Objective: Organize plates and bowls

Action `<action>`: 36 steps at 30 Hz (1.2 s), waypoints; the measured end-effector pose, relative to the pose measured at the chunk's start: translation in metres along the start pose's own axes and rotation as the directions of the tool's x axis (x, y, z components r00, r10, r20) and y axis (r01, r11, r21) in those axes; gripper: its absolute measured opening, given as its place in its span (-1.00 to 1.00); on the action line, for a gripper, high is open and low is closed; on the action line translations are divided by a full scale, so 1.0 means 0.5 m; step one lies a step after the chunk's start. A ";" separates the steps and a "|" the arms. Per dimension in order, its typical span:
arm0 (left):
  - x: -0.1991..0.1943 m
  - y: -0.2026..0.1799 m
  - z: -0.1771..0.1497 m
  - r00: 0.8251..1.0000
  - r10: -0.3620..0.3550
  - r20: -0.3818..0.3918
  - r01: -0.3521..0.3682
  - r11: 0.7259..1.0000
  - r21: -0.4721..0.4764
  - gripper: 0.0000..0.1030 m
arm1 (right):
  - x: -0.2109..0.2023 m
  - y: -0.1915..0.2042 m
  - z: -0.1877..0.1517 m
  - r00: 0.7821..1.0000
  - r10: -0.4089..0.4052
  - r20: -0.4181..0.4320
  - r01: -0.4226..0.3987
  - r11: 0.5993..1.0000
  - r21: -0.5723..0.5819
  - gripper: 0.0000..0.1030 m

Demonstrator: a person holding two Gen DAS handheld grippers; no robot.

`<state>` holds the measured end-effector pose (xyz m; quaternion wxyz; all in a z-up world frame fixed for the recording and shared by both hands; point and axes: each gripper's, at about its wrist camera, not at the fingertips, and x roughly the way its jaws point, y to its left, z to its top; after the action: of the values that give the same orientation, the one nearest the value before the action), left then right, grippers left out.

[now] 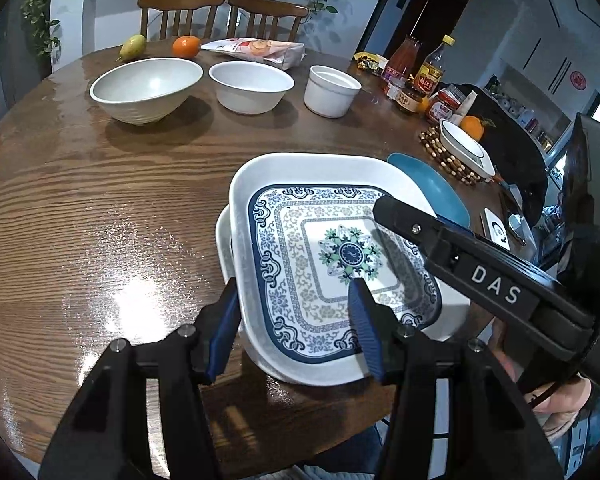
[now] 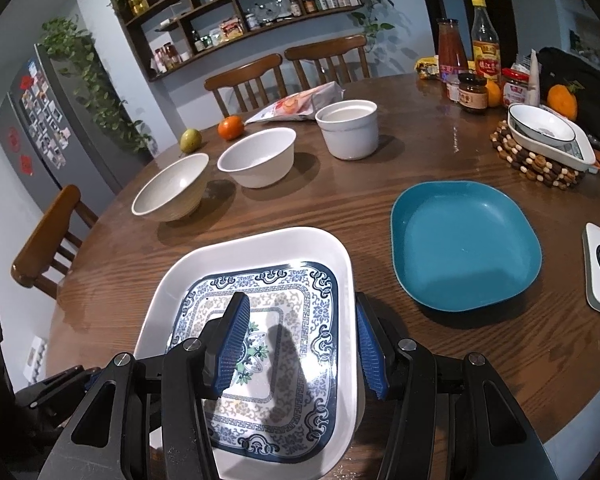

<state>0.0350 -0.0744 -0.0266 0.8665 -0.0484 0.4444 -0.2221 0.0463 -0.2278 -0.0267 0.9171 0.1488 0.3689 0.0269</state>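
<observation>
Both my grippers (image 1: 296, 320) (image 2: 300, 344) straddle patterned plate (image 1: 332, 248) rims, whether pinching I cannot tell | near table (image 1: 100, 200) edge | risk: plate slipping off white plate (image 1: 224, 240) beneath

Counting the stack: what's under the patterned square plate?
A white plate lies under the patterned plate; only its edge shows. Anything further below is covered.

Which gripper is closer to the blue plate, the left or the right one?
Right. The right gripper straddles the patterned plate's edge beside the blue plate; the left gripper straddles its far edge.
</observation>
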 end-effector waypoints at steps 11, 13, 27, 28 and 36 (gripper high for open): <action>0.012 -0.011 -0.002 1.000 -0.002 -0.022 0.002 1.000 0.012 0.00 | 0.006 -0.011 -0.002 1.000 -0.010 -0.004 0.010 1.000 0.012 0.06; 0.014 -0.012 -0.002 1.000 -0.001 -0.025 0.001 1.000 0.012 0.00 | 0.008 -0.014 -0.003 1.000 -0.009 -0.006 0.009 1.000 0.014 0.06; 0.021 -0.011 -0.010 0.998 0.008 -0.056 -0.007 1.000 0.018 0.00 | 0.024 -0.012 -0.006 1.000 -0.009 -0.026 0.009 1.000 -0.001 0.06; 0.021 -0.010 -0.010 0.998 0.008 -0.056 -0.007 1.000 0.017 0.00 | 0.025 -0.010 -0.006 1.000 -0.010 -0.028 0.010 1.000 -0.004 0.06; 0.018 -0.013 -0.016 0.998 0.002 -0.061 0.000 1.000 0.031 0.01 | 0.039 -0.012 -0.003 0.999 -0.024 -0.047 0.023 1.000 -0.009 0.06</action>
<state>0.0310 -0.0833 -0.0361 0.8534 -0.0278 0.4671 -0.2298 0.0591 -0.2303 -0.0425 0.9090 0.1398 0.3921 0.0211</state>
